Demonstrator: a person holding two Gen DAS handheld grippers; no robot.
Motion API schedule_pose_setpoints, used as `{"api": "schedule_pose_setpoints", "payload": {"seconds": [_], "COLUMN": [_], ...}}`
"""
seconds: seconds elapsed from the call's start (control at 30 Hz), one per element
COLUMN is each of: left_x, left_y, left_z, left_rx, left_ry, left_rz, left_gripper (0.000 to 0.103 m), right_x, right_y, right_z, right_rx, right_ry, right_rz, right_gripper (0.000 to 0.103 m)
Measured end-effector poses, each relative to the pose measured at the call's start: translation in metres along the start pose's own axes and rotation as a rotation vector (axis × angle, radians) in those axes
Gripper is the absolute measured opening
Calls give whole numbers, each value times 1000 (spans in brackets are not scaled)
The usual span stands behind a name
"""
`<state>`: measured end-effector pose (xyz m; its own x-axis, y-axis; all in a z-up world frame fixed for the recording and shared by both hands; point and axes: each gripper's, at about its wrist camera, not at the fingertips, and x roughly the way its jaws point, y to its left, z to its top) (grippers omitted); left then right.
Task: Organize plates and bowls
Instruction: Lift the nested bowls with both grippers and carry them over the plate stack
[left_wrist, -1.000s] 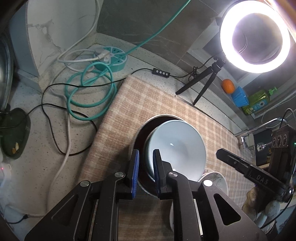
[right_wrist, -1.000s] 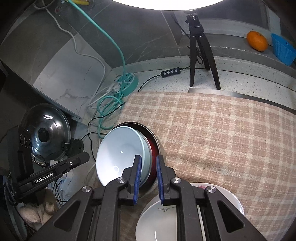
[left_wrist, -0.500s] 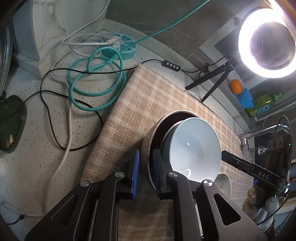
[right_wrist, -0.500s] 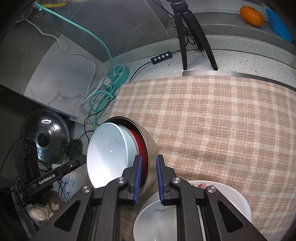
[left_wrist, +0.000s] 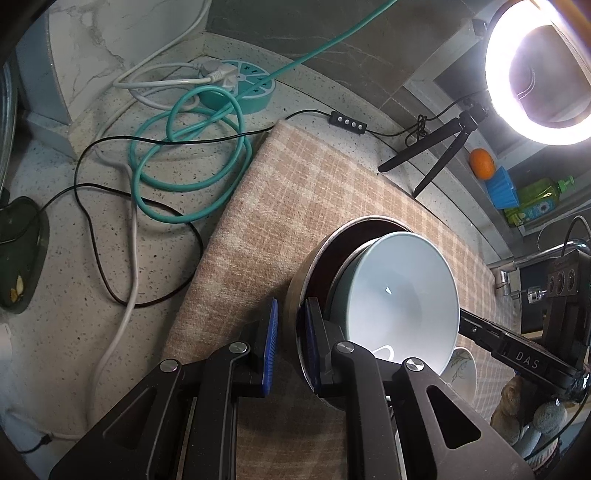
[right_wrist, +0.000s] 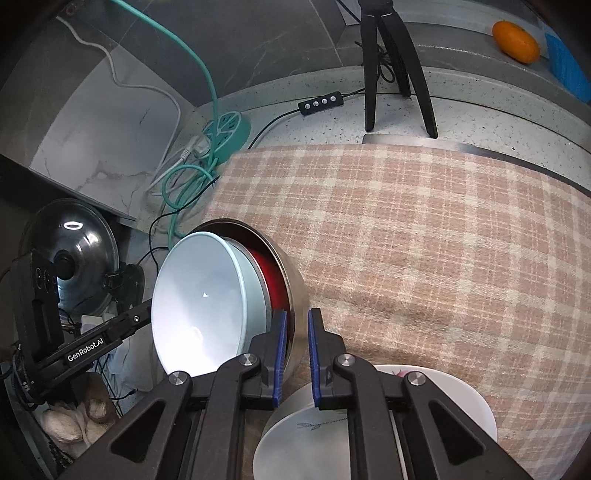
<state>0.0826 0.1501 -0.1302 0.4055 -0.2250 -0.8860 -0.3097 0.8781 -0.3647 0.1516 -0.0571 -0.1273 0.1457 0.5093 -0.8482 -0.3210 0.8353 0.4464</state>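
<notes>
A steel bowl (left_wrist: 295, 291) (right_wrist: 295, 295) hangs tilted over the checked cloth (left_wrist: 314, 184) (right_wrist: 406, 240), with a red bowl (right_wrist: 271, 280) and a light blue bowl (left_wrist: 399, 302) (right_wrist: 199, 302) nested inside it. My left gripper (left_wrist: 290, 343) is shut on the steel rim on one side. On the opposite side my right gripper (right_wrist: 297, 354) has the steel wall between its blue pads, and its jaws are closing on it. Just below my right gripper a white bowl (right_wrist: 369, 424) (left_wrist: 463, 369) with a leaf print stands on the cloth.
A ring light (left_wrist: 539, 70) on a black tripod (right_wrist: 391, 66) stands behind the cloth. A teal power strip (left_wrist: 236, 88) and looped cables lie on the speckled counter at the left. An orange (right_wrist: 517, 40), a blue cup (left_wrist: 500, 188) and a green bottle (left_wrist: 539, 203) sit on the ledge. A pot lid (right_wrist: 70, 258) is at the far left.
Both grippers and the nested bowls have sunk closer to the cloth. In the right wrist view the white bowl below has come nearer.
</notes>
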Motion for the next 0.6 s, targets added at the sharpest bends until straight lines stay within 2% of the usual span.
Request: {"api": "schedule_pose_setpoints", "payload": {"seconds": [0.23,0.6], "left_x": [6,8], "left_y": [-4,-4], "left_z": [1,1], "left_rx": [11,6], "left_ry": [5,7], "left_rz": [9,21], "left_gripper": [6,6], "right_x": [6,4], "right_y": [2,-1], "right_z": [1,1], "right_rx": [-7,16], "right_ry": [11,16], "right_rz": [-4,10], "right_gripper": [7,7]}}
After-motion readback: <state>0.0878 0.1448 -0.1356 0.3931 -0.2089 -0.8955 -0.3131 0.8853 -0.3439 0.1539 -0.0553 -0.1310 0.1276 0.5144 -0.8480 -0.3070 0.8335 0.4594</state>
